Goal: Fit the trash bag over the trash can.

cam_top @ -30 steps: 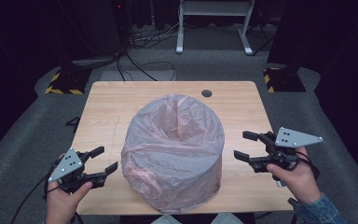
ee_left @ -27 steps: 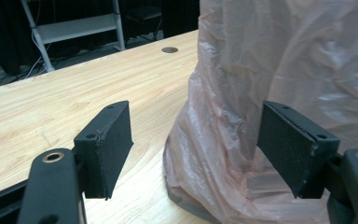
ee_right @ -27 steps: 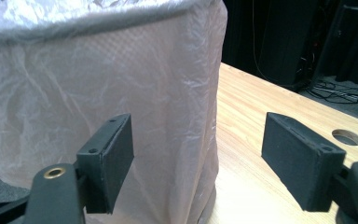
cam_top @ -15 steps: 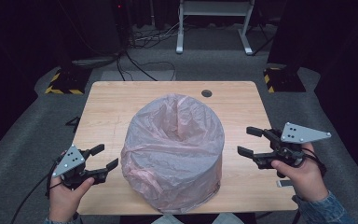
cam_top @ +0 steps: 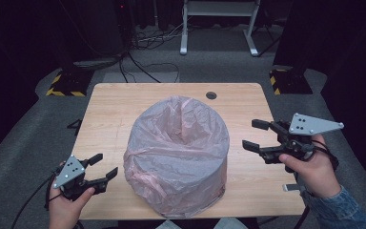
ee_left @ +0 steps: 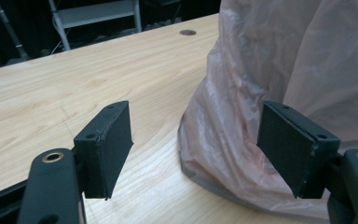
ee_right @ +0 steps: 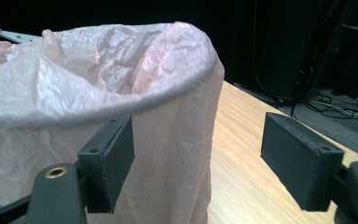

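Observation:
A round bin lined with a thin pink plastic bag (cam_top: 178, 157) stands in the middle of the wooden table (cam_top: 119, 109); the bag folds over the rim and hangs down the wall. My left gripper (cam_top: 104, 165) is low at the bin's left, open and empty. In the left gripper view its jaws (ee_left: 198, 149) straddle bare table, with the bag's lower part (ee_left: 279, 70) just behind the right pad. My right gripper (cam_top: 251, 134) hovers at the bin's right, open and empty. The right gripper view puts its jaws (ee_right: 198, 163) near the bag-covered rim (ee_right: 98, 84).
A dark cable hole (cam_top: 211, 95) sits near the table's far edge. Beyond the table, cables (cam_top: 143, 62) lie on the grey floor beside a white stand (cam_top: 217, 19). Yellow-and-black striped bases (cam_top: 64, 88) (cam_top: 286, 81) flank the far corners.
The right gripper has risen beside the bin, its jaws still wide. The left gripper has barely shifted.

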Motion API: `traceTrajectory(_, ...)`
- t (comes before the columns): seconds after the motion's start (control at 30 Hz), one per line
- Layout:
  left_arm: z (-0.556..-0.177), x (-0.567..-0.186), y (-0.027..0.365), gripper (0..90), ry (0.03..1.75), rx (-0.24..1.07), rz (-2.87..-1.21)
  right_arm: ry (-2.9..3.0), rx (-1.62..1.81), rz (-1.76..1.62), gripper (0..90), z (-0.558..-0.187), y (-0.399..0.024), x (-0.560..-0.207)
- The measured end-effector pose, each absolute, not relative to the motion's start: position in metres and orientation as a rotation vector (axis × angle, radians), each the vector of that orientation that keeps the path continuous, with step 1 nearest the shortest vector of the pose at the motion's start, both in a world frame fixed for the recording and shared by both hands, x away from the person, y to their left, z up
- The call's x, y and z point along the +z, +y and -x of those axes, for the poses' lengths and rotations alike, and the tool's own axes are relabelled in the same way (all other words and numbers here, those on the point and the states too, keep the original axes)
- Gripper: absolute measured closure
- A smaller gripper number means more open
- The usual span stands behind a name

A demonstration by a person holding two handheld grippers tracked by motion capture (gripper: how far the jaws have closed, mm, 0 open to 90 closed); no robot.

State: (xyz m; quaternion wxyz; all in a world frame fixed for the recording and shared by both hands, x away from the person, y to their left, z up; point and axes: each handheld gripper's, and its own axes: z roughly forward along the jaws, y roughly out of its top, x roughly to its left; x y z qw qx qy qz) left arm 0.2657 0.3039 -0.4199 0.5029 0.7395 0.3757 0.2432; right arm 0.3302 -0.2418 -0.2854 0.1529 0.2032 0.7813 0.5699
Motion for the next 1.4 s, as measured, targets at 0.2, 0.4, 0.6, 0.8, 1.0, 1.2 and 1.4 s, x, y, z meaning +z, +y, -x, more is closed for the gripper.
traceTrajectory(0.2,-0.259,-0.428,0.305,24.8,0.930,0.595,-1.800,2.282,1.616,-0.546,24.4,-0.335,-0.228,-0.270)
traceTrajectory(0.4,-0.253,-0.437,0.308,24.1,0.962,0.607,-1.805,2.296,1.626,-0.525,24.3,-0.347,-0.215,-0.257)
traceTrajectory(0.6,-0.249,-0.444,0.310,23.9,0.985,0.601,-1.813,2.304,1.647,-0.502,24.2,-0.356,-0.202,-0.244)
traceTrajectory(0.8,-0.248,-0.445,0.313,23.9,0.987,0.603,-1.809,2.311,1.650,-0.466,24.2,-0.361,-0.184,-0.229)
traceTrajectory(1.0,-0.249,-0.446,0.312,23.9,0.980,0.599,-1.814,2.323,1.649,-0.450,24.1,-0.364,-0.168,-0.218)
traceTrajectory(1.2,-0.251,-0.447,0.311,23.9,0.975,0.590,-1.815,2.348,1.636,-0.429,24.0,-0.367,-0.146,-0.211)
traceTrajectory(1.4,-0.254,-0.447,0.310,23.8,0.966,0.582,-1.820,2.373,1.635,-0.405,23.5,-0.368,-0.121,-0.208)
